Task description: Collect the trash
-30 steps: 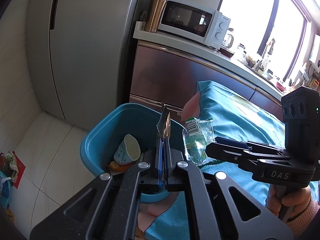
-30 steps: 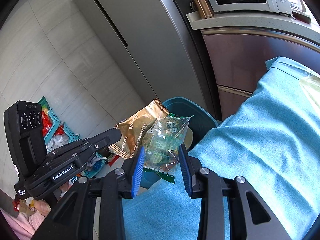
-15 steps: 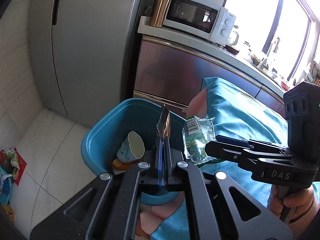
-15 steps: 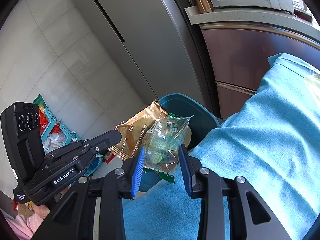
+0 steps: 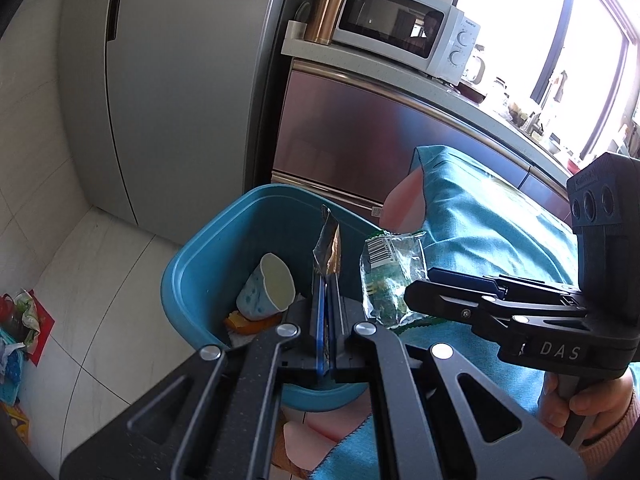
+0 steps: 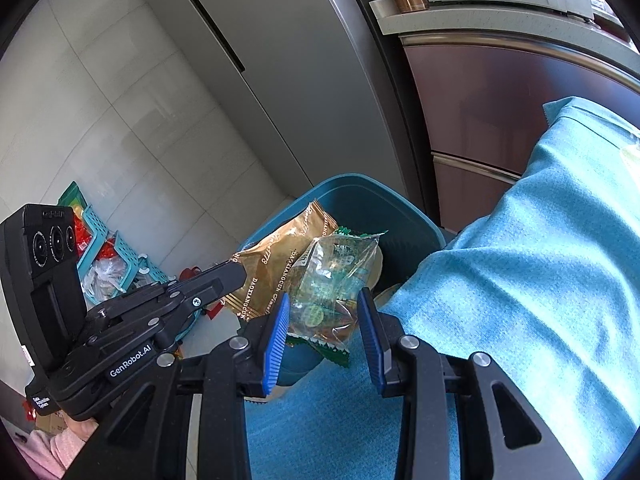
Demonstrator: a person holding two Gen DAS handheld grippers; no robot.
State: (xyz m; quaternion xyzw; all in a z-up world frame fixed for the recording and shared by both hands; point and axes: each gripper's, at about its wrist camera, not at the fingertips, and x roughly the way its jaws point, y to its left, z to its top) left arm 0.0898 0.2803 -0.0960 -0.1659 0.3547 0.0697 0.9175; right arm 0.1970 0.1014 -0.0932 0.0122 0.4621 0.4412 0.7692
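Landmark: blue bin (image 5: pixel 208 264), on tiled floor against the fridge (image 5: pixel 180 92) and the steel-fronted cabinet.

- Fridge: tall, flat, brushed grey, behind the bin. Cabinet to the bin's right, glossy maroon-steel front, pale stone counter (image 5: pixel 384 66) on top carrying a white microwave (image 5: pixel 404 28) and a copper tumbler (image 5: pixel 330 8).
- Teal cloth (image 6: pixel 540 280): woven, matte, draped over a raised surface right beside the bin, edge reaching the rim. Probably the spot the trash came from; bin parked close so the carry is short.
- Bin: rounded rectangular plastic tub, smooth walls, open top. Inside already: paper cup (image 5: pixel 268 292) on its side, white inside, blue-patterned outside, plus an orange scrap under it.
- Left hand-held gripper (image 5: pixel 327 280): clenched fully on the gold foil wrapper (image 6: pixel 276 276), crinkly, metallised, printed lettering. Pinched at a lower corner, so the sheet stands up edge-on over the bin opening. Thin film, hence jaws nearly touching.
- Right hand-held gripper (image 6: pixel 322 320): partly closed, grasping the clear snack packet (image 6: pixel 336 280), green-printed, barcode on the back, serrated green edge below. Bulkier, hence wider jaw gap. Held just at the bin's near rim, cloth side, touching the gold wrapper in the right view.
- Judgement: both pieces staged over the bin, drop not yet done. Packet sits nearer the rim than the wrapper, so could land on the cloth if let go here.
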